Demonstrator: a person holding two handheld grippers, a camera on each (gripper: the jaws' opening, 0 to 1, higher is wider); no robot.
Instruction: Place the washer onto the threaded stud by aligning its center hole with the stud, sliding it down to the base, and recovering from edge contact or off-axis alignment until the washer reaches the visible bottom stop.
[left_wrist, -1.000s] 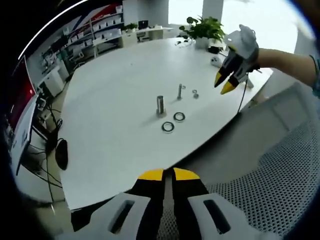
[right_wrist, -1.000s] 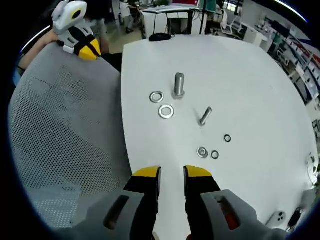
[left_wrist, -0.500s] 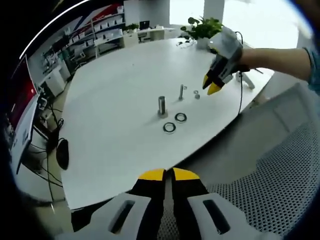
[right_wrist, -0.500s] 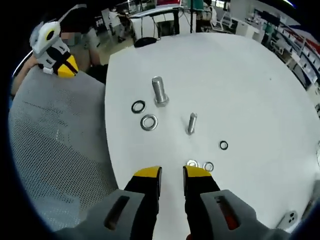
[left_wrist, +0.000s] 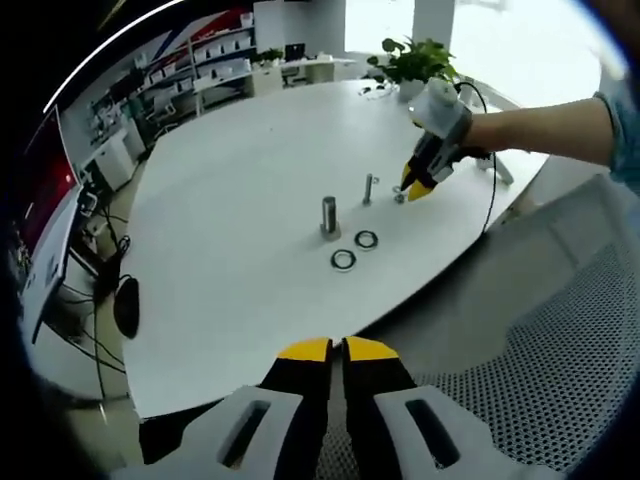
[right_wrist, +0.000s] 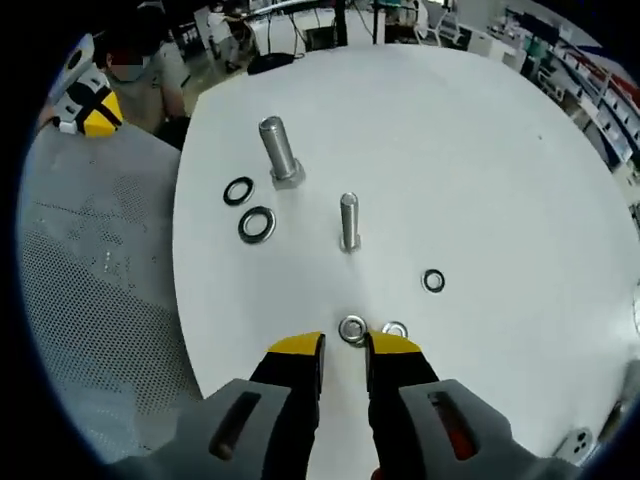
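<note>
On the white table (right_wrist: 480, 150) a thin threaded stud (right_wrist: 348, 221) stands upright, with a thicker stud (right_wrist: 277, 150) behind it to the left. A small silver washer (right_wrist: 352, 329) lies flat just ahead of my right gripper (right_wrist: 343, 346), whose jaws are slightly apart with nothing between them. A second small washer (right_wrist: 395, 330) lies beside its right tip. In the left gripper view the right gripper (left_wrist: 419, 184) hovers low beside the thin stud (left_wrist: 369, 188). My left gripper (left_wrist: 337, 350) is shut and held off the table's near edge.
Two larger washers (right_wrist: 257, 225) (right_wrist: 238, 191) lie left of the studs, and a small dark ring (right_wrist: 433, 281) lies to the right. A grey mesh chair back (left_wrist: 560, 370) sits by the table edge. A potted plant (left_wrist: 415, 62) and cables are at the far side.
The right gripper has moved forward and down across the table until its tips reach the small washers by the thin stud. The left gripper has stayed put.
</note>
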